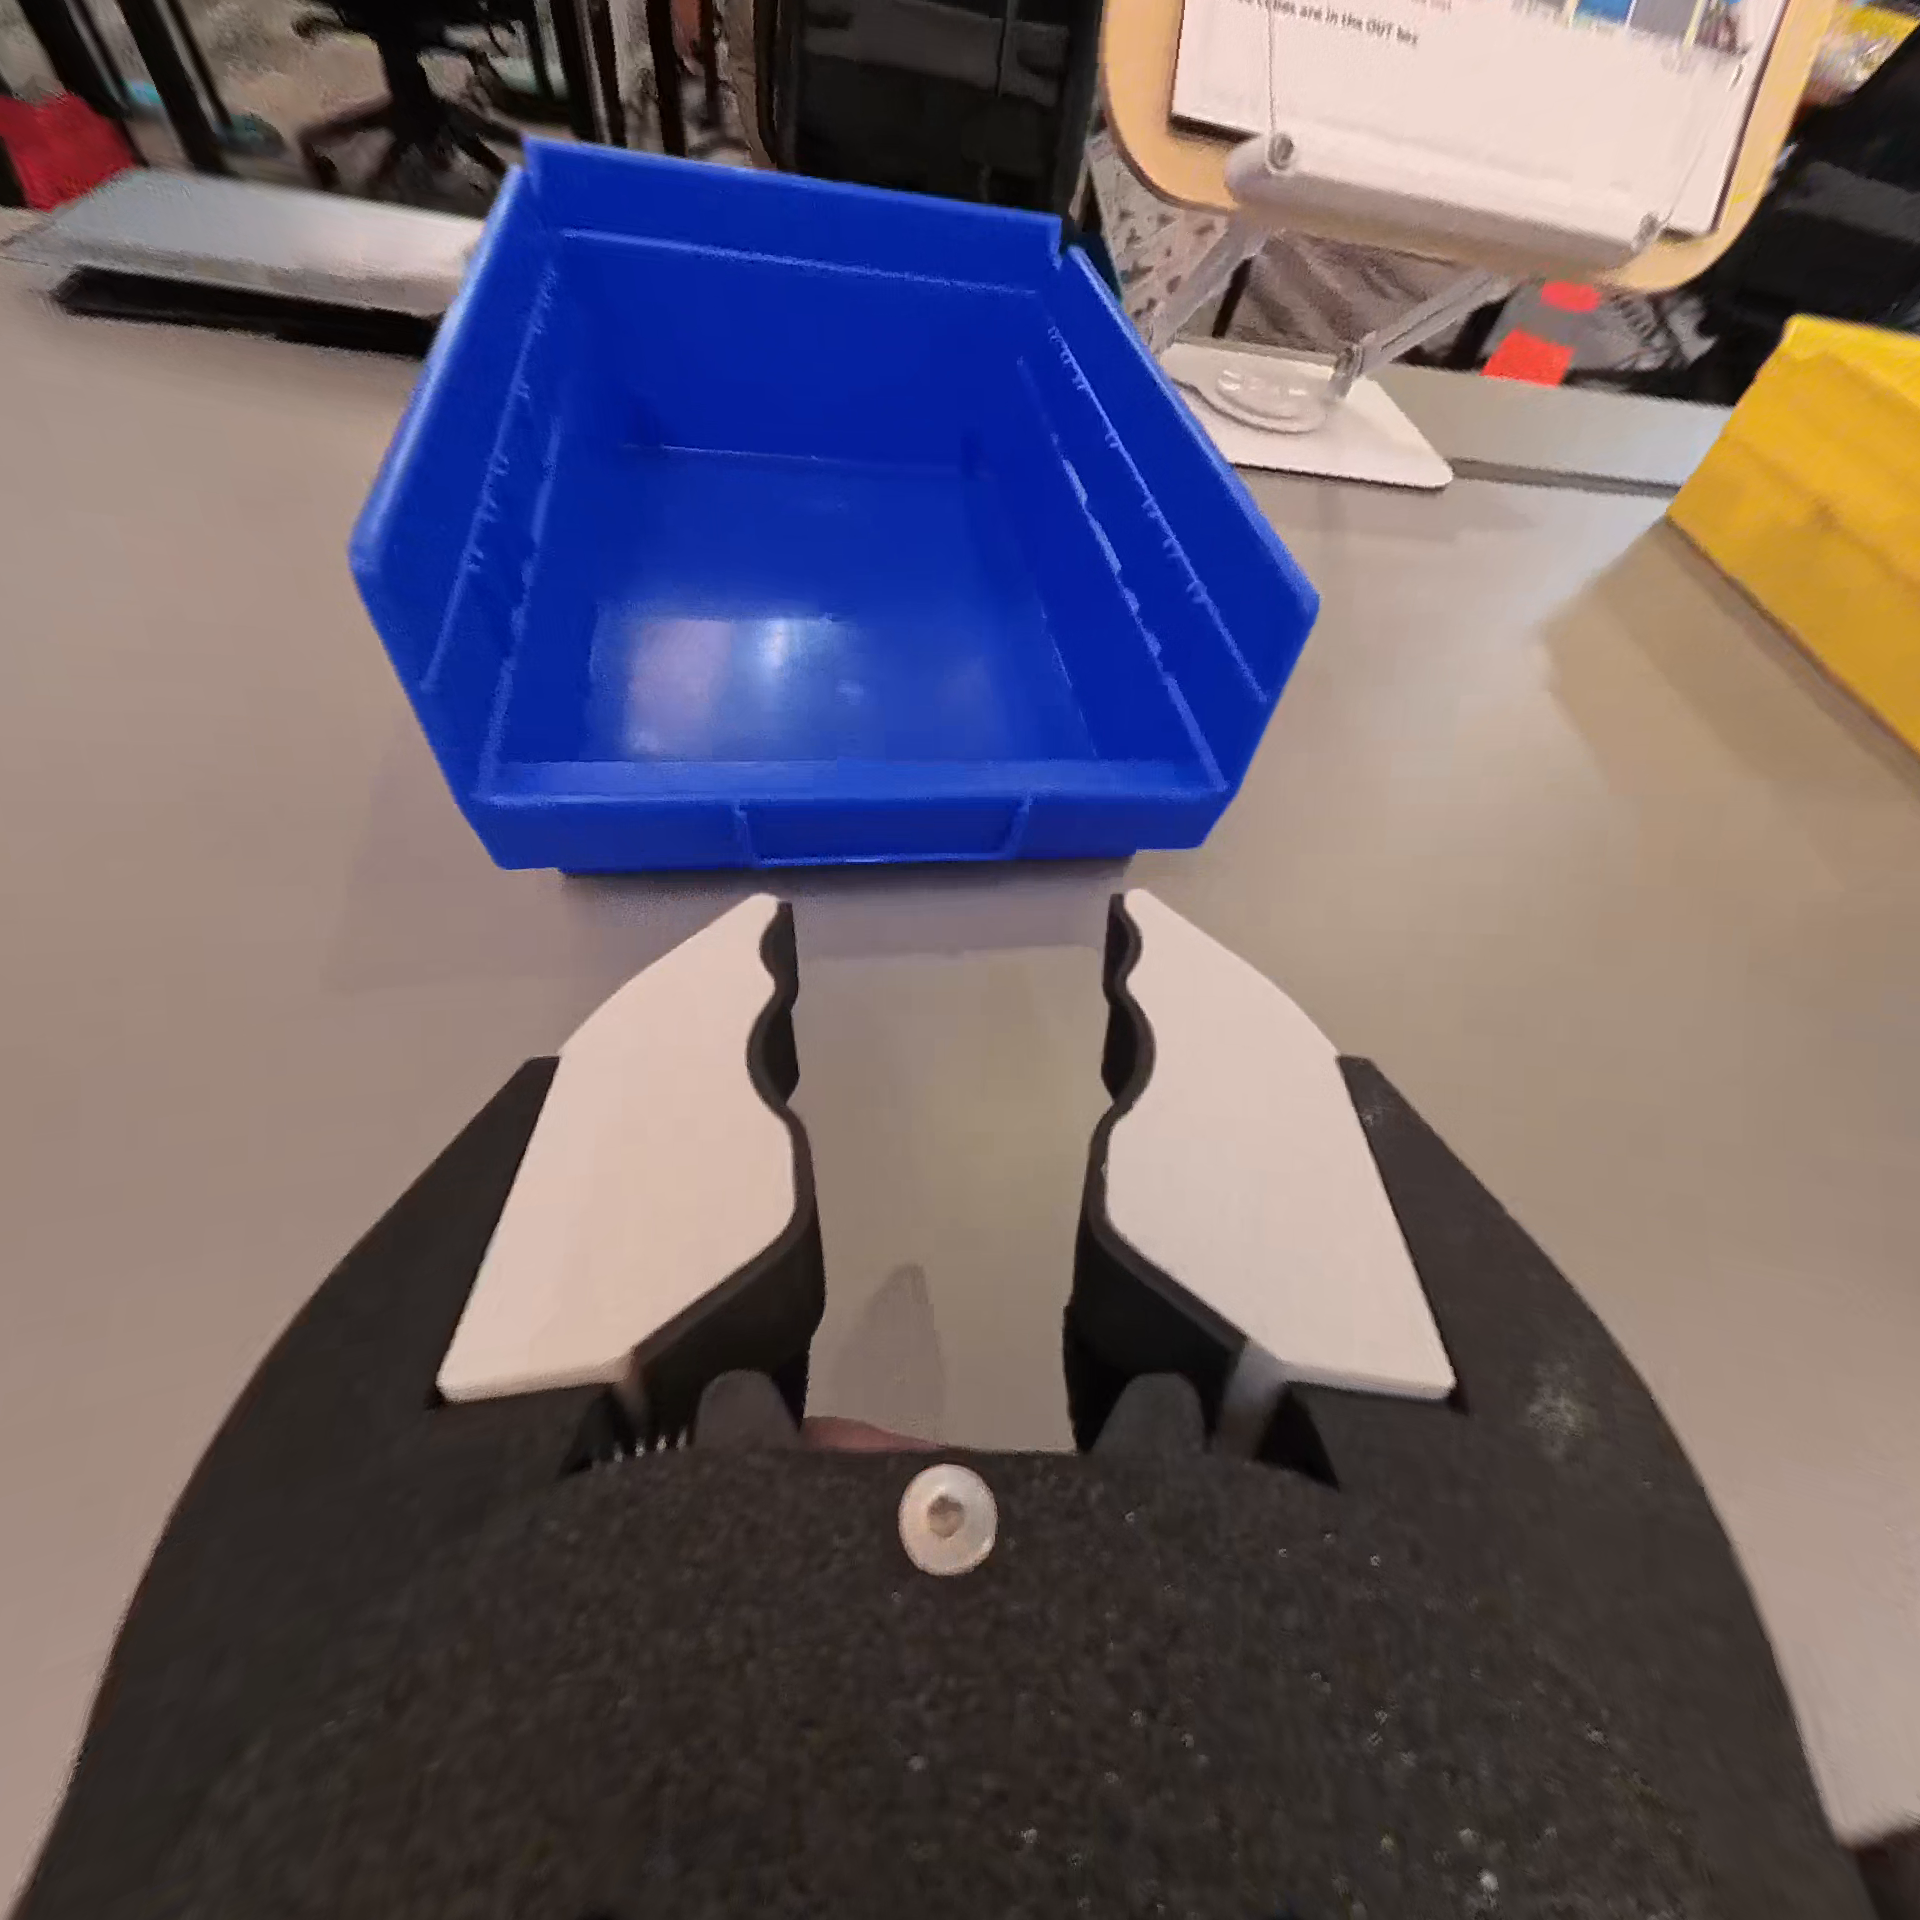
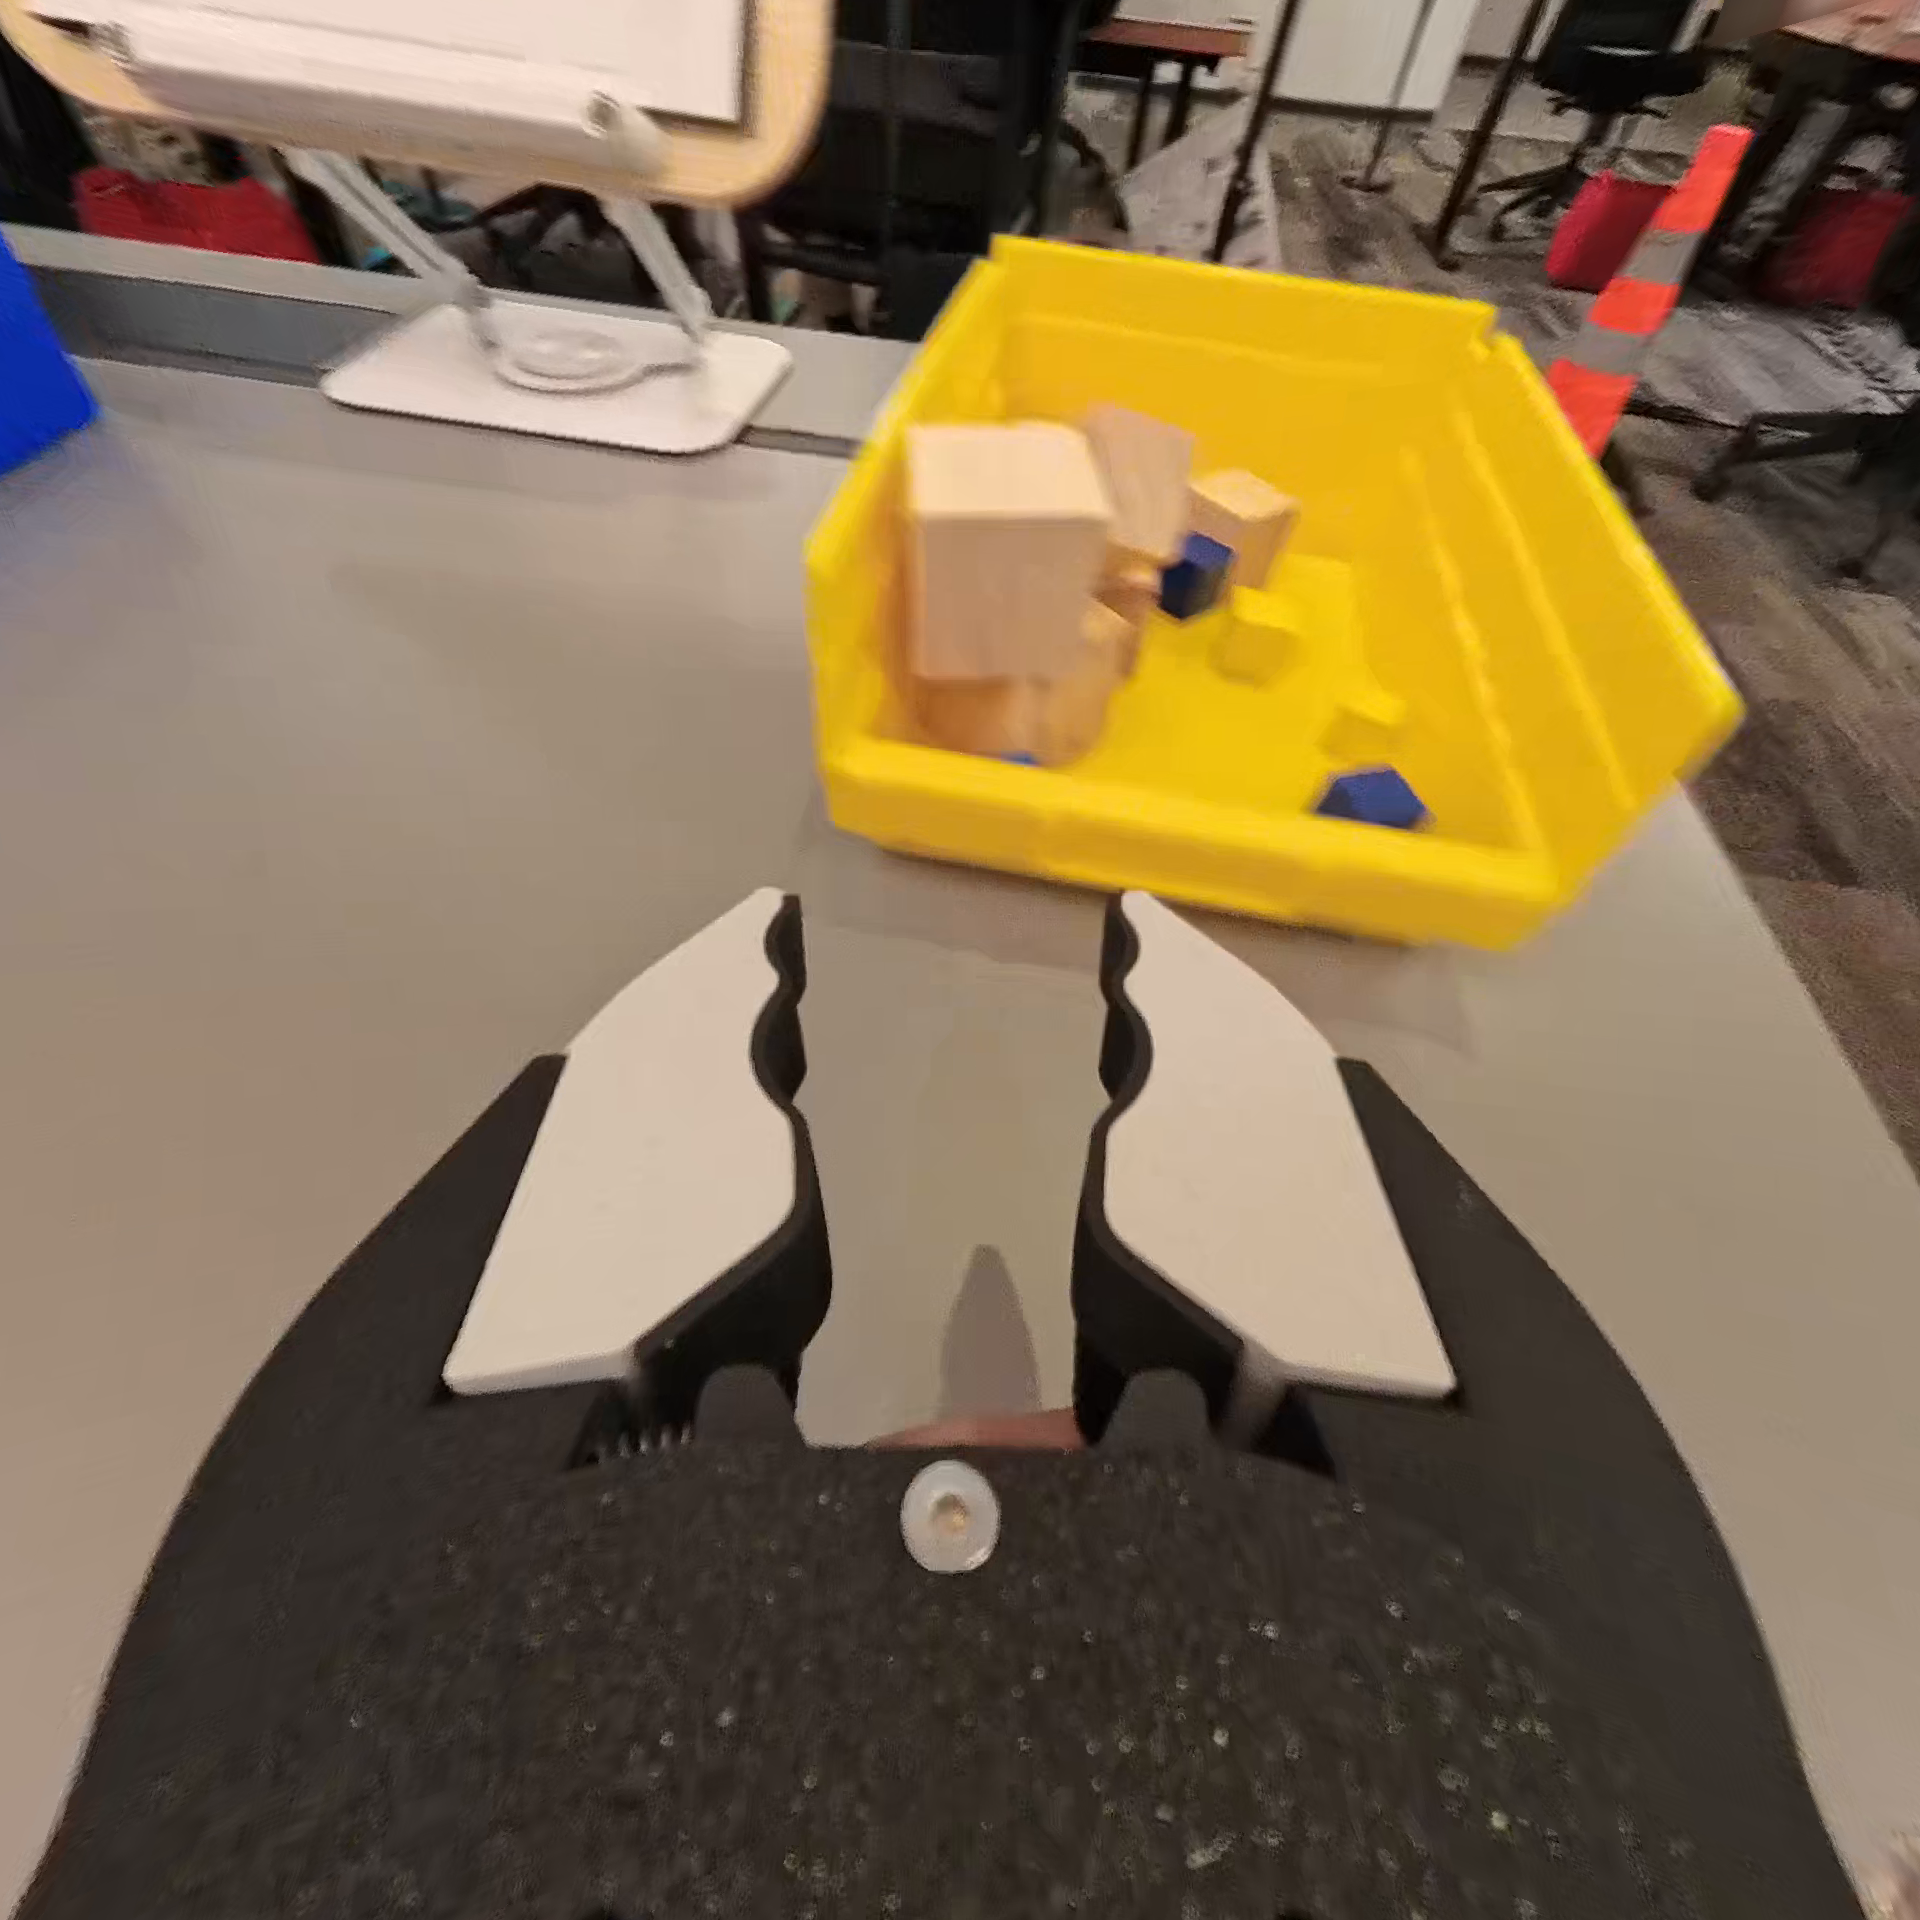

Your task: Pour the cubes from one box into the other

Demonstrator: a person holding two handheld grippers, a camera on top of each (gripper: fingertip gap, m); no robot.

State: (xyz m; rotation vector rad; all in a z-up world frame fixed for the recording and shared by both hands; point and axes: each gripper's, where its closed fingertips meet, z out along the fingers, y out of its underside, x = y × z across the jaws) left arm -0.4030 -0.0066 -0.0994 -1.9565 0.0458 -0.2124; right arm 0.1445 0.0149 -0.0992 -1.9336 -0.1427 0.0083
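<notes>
An empty blue box stands on the grey table, straight ahead of my left gripper, which is open, empty and just short of the box's low front lip. A yellow box sits ahead and right of my right gripper, which is open and empty, close to its front edge. The yellow box holds several cubes: large wooden cubes piled at its left, small blue cubes and small yellow cubes. The yellow box's corner shows in the left wrist view, the blue box's edge in the right wrist view.
A white stand holding a wood-framed board sits at the table's far edge between the boxes. The table's right edge runs just past the yellow box. An orange cone, chairs and red bins stand beyond.
</notes>
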